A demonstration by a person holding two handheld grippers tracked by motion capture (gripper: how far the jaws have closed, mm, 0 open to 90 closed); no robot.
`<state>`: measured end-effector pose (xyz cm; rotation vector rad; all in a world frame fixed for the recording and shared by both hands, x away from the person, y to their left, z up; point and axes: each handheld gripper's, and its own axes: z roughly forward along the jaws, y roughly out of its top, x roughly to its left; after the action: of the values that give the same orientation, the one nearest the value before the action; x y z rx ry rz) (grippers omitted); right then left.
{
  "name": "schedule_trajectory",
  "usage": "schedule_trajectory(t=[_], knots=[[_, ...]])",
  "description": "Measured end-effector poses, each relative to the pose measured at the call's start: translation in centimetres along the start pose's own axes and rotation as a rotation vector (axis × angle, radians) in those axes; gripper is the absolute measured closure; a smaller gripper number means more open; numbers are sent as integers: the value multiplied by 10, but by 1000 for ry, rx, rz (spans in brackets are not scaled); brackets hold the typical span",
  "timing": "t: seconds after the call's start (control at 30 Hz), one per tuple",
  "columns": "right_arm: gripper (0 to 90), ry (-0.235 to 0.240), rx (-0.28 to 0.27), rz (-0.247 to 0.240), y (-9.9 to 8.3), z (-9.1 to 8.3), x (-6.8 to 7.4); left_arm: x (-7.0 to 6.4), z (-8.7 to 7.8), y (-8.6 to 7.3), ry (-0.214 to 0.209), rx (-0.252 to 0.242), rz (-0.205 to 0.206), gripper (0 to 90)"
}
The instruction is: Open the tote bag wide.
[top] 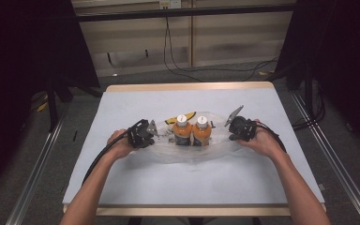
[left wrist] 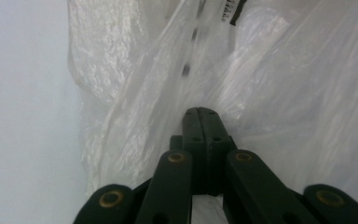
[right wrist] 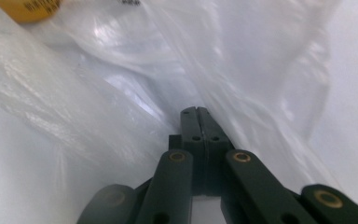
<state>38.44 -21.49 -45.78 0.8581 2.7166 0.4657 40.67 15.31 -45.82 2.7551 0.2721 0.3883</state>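
The left hand-held gripper [top: 155, 133] has its jaws pressed together, pinching the thin film of the clear plastic bag [top: 215, 149] at the bag's left end; the left gripper view shows the film bunched around the tips. The right hand-held gripper [top: 230, 131] is likewise clamped flat on the bag's right end. The bag lies spread between the two grippers in the middle of the counter [top: 122, 103]. Inside it stand two orange bottles [top: 193, 132] with white caps, side by side and touching, upright. A yellow item [top: 180, 118] lies just behind them; whether it is inside the bag cannot be told. Bare counter runs all around, well clear to every edge
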Motion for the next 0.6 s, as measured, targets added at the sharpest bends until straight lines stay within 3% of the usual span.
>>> schedule_trajectory(t=[0.07, 0.1, 0.17, 0.23, 0.4, 0.47, 0.6], knots=[[900, -1, 4, 4, -5, -2, -2, 2, -1, 0, -1, 7, 16, 900], [900, -1, 4, 4, -5, -2, -2, 2, 0, -1, -8, -9, -10, 900], [900, -4, 6, 6, -8, -3, -3, 5, -1, -3, -28, -11, -6, 900], [900, -2, 8, 12, -12, -5, -3, 4, -1, -4, -22, 2, -2, 900], [900, 4, -5, 37, -24, -9, -5, 6, -4, -15, -28, -16, -41, 900], [900, 14, -27, 52, -33, -11, -7, 6, -5, -19, -22, -29, -44, 900], [900, 13, -39, 39, -38, -13, -6, 8, -6, -20, -28, -20, -28, 900]])
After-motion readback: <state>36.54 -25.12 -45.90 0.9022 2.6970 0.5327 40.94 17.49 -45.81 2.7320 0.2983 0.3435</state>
